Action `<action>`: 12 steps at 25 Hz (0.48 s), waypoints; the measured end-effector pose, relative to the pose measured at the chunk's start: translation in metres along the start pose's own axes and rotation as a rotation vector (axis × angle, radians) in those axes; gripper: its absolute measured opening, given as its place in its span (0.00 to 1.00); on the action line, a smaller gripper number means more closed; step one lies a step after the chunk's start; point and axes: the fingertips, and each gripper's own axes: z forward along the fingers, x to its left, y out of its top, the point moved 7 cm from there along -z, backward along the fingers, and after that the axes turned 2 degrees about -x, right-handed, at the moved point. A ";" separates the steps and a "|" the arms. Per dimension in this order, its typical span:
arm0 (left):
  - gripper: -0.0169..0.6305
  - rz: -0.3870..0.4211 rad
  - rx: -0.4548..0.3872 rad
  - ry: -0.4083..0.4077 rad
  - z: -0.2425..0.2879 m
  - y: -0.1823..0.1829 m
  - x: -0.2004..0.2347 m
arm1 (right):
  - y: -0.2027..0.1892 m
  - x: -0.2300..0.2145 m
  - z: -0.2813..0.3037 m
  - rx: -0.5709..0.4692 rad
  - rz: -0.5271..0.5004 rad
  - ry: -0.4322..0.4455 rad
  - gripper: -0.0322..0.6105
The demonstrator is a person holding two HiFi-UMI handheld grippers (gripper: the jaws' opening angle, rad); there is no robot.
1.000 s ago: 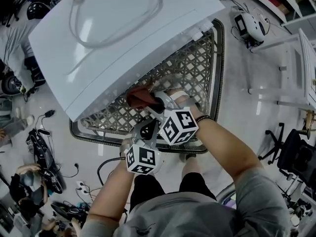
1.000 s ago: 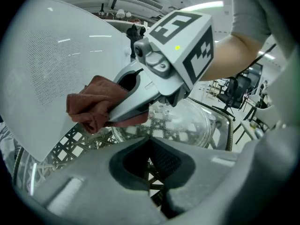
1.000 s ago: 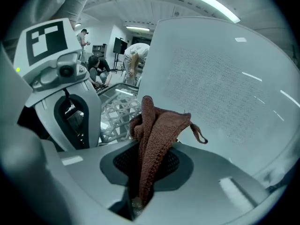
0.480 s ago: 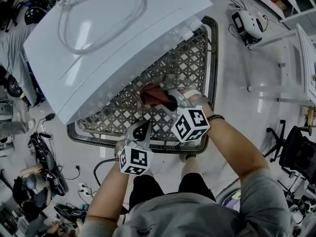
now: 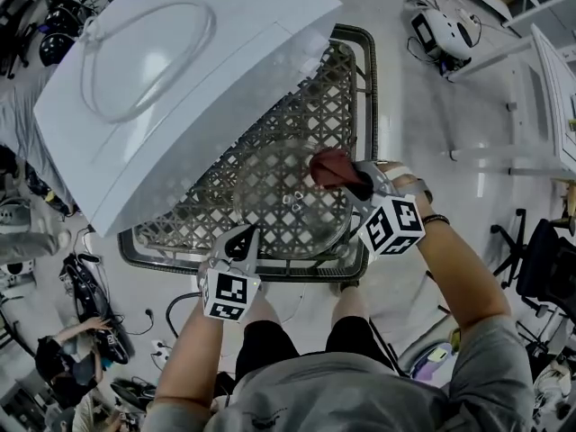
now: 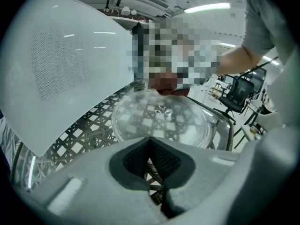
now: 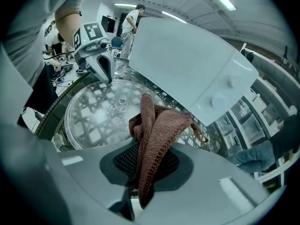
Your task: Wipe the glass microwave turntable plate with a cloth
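I note a pale floor (image 5: pixel 432 124) strewn with cables around the woven lattice tabletop (image 5: pixel 337 97). A white microwave (image 5: pixel 180 88) covers much of it. The glass turntable plate (image 5: pixel 270 192) lies flat just beside it, clear, lattice showing through. My right tongs (image 5: pixel 356 184) clamp a reddish-brown cloth (image 5: pixel 335 166) at the plate's right edge. My left tongs (image 5: pixel 241 238) are together, empty, at its near rim.

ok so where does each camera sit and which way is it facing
Head view: on the head, steeply down at the glass plate; both forearms show.
Left gripper view: on the left gripper, over shut jaws across the plate; right arm shows.
Right gripper view: on the right gripper, past its clamped cloth; left gripper shows.
Both gripper views share the plate, from opposite sides.
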 end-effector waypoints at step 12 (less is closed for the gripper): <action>0.02 0.009 -0.015 -0.001 0.002 0.004 -0.002 | 0.056 0.018 0.014 -0.154 0.018 0.054 0.16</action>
